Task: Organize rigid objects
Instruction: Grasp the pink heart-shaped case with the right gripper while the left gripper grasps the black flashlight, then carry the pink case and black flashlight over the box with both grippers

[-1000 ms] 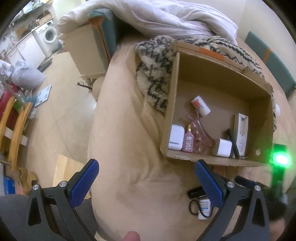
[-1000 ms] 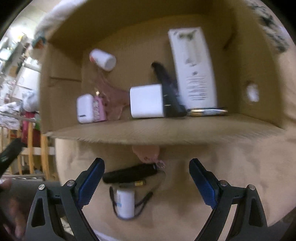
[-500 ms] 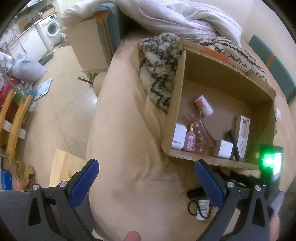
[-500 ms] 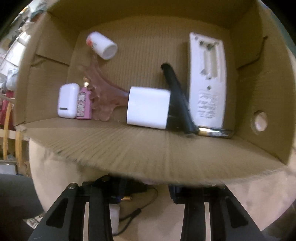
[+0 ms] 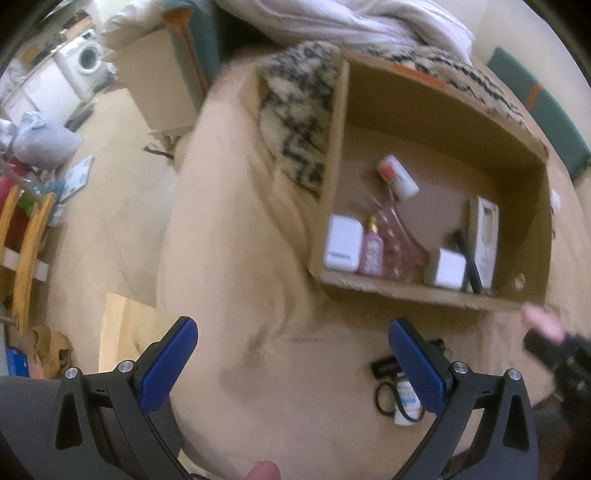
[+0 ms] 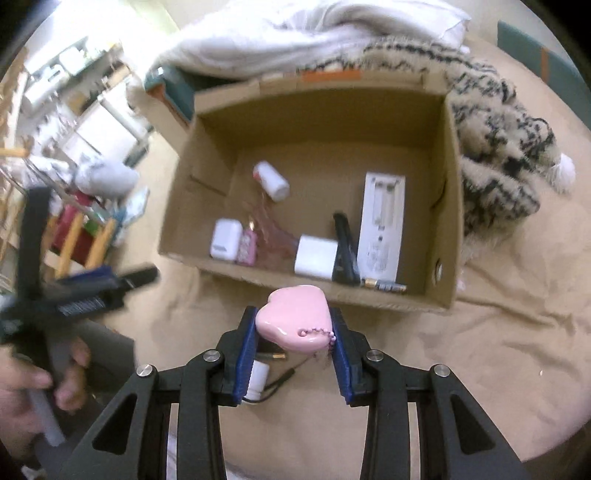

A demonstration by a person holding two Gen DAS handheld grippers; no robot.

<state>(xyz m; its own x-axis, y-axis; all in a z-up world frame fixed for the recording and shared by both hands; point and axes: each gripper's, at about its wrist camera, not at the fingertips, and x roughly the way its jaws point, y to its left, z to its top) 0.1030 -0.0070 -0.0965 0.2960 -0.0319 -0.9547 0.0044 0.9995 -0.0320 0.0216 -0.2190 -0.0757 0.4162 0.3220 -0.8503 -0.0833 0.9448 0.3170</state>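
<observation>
My right gripper (image 6: 293, 325) is shut on a pink heart-shaped case (image 6: 293, 319) and holds it above the bed, just in front of the cardboard box (image 6: 448, 206). The box (image 5: 332, 184) holds a white charger, a pink perfume bottle (image 6: 246, 248), a white cube (image 6: 316, 262), a black stick, a white remote (image 6: 382, 229), a small white bottle (image 6: 271, 181) and a battery. My left gripper (image 5: 291, 354) is open and empty over the beige sheet, left of the box. A black cylinder (image 5: 386, 367) and a small white bottle with a black cord (image 5: 404, 400) lie on the sheet by its right finger.
A patterned fuzzy blanket (image 6: 498, 147) and a white duvet (image 6: 295, 33) lie behind the box. The bed edge drops to the floor on the left (image 5: 110, 206). The left gripper and a hand (image 6: 55, 295) show at the left of the right wrist view.
My right gripper closed on the pink heart case, lifted it off the sheet and pulled back from the box. The left gripper stayed open and shifted slightly.
</observation>
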